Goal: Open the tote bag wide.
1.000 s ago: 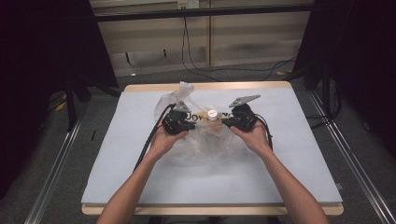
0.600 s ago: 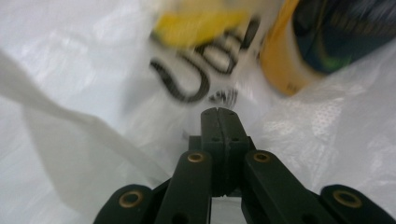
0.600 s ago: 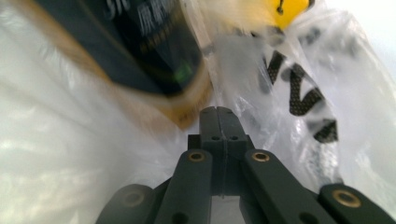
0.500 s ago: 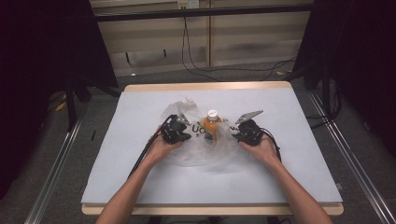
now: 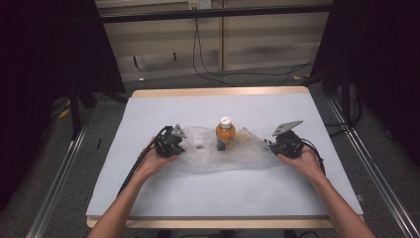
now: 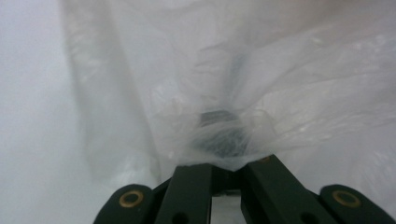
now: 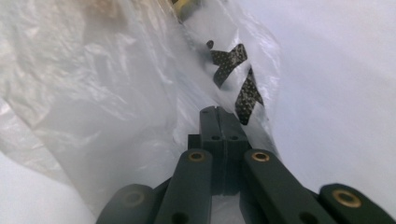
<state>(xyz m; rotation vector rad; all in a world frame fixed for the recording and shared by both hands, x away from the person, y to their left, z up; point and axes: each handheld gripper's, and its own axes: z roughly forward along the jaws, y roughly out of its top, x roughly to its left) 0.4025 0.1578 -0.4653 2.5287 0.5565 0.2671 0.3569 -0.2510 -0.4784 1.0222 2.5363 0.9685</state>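
A clear plastic bag lies spread flat across the middle of the white table. An orange bottle with a white cap stands upright at its centre, the film pulled down around it. My left gripper pinches the bag's left edge; in the left gripper view the film bunches up between the closed jaws. My right gripper is shut on the bag's right edge, where thin plastic with a black printed mark runs along its jaws.
The white table surface has a wooden border at the far edge. Metal rails flank both sides of the table. Cables hang against the back wall.
Both grippers have moved apart and toward the person, pulling the bag open and down flat. The bottle now stands exposed in the middle.
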